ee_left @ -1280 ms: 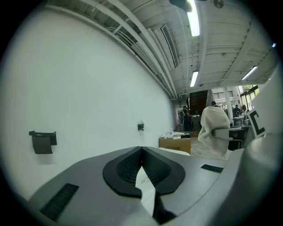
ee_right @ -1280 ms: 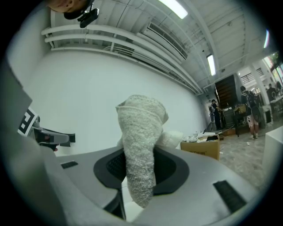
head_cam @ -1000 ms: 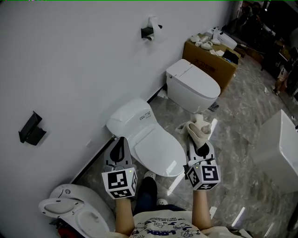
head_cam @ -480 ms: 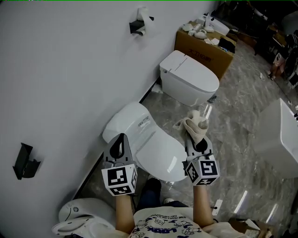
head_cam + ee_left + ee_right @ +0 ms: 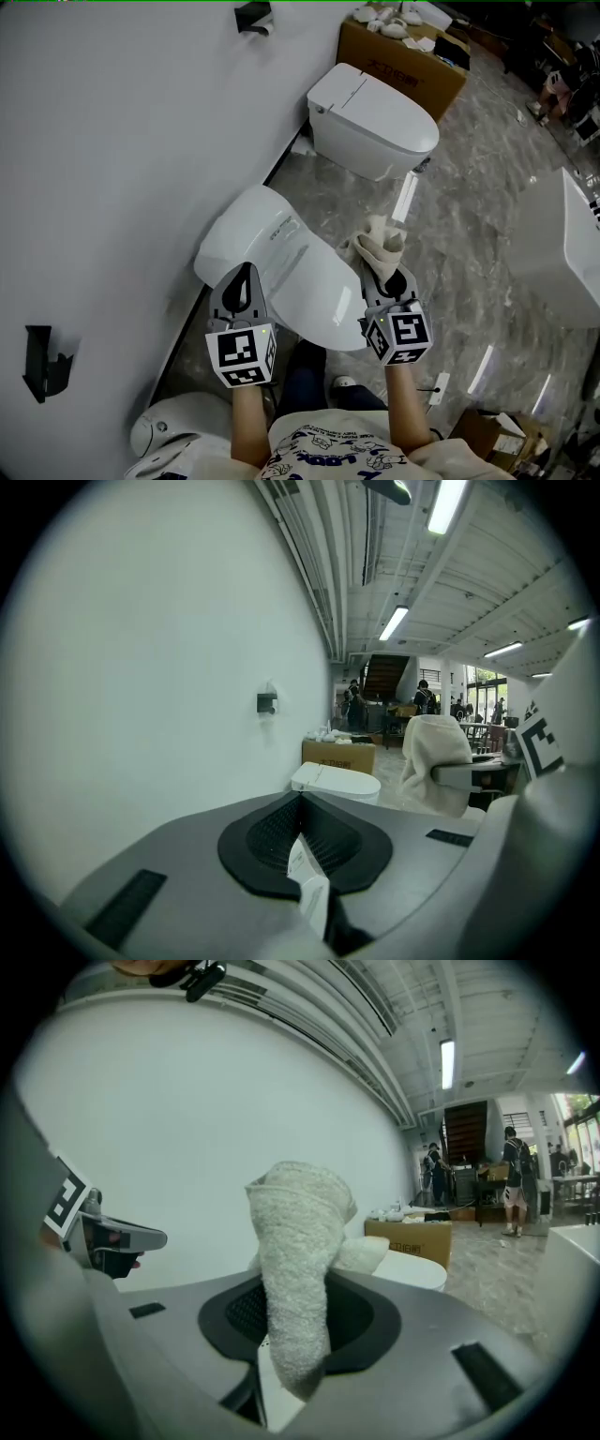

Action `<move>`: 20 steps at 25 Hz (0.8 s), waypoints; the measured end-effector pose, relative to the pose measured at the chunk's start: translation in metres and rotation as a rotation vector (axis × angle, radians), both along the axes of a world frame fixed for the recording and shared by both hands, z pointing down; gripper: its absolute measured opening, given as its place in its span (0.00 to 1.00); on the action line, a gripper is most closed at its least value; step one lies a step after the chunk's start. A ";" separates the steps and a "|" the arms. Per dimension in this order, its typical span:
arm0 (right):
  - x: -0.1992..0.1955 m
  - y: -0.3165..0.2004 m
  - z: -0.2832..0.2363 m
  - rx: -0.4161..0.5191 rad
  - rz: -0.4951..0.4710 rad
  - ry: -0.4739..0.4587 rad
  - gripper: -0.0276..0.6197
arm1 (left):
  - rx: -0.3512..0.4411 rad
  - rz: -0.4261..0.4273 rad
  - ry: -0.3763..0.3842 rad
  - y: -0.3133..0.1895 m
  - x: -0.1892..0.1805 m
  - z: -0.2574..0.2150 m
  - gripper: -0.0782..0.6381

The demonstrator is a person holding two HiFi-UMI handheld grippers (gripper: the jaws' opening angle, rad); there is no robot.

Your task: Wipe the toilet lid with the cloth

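Moved closer: both grippers, now flanking the toilet lid. Left gripper: jaws together, empty, lid's 9 o'clock. Right gripper: clamped on cloth, lid's 3 o'clock edge; wiping likely next. Second toilet: 12 o'clock.

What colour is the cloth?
Off-white cloth, clearest in the right gripper view.

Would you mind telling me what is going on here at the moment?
A person stands over a closed toilet with a gripper in each hand. The right gripper is shut on a pale cloth, held by the right edge of the toilet lid; whether the cloth touches the lid can't be told. The left gripper is shut and empty, near the lid's left edge. A second toilet stands further along the wall.
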State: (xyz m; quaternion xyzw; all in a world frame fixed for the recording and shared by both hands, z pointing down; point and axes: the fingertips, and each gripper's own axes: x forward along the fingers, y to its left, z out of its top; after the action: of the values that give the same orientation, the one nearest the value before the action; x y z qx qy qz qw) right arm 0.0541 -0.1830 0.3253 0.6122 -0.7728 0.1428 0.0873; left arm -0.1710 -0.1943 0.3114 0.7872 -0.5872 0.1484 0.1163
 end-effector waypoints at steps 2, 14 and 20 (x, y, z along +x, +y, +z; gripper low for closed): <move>-0.001 -0.005 0.015 -0.027 0.000 0.005 0.22 | -0.025 0.010 -0.003 -0.006 0.001 0.015 0.11; -0.023 -0.016 0.112 -0.187 -0.003 0.024 0.22 | -0.165 0.053 -0.005 -0.022 -0.006 0.100 0.11; -0.035 -0.024 0.154 -0.238 -0.017 0.034 0.22 | -0.223 0.058 0.005 -0.024 -0.010 0.144 0.11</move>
State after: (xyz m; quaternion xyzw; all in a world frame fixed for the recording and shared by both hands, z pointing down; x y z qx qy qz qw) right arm 0.0190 -0.2066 0.4796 0.5932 -0.7539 0.2226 0.1738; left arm -0.1809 -0.2180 0.4549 0.7864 -0.5436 0.2143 0.2003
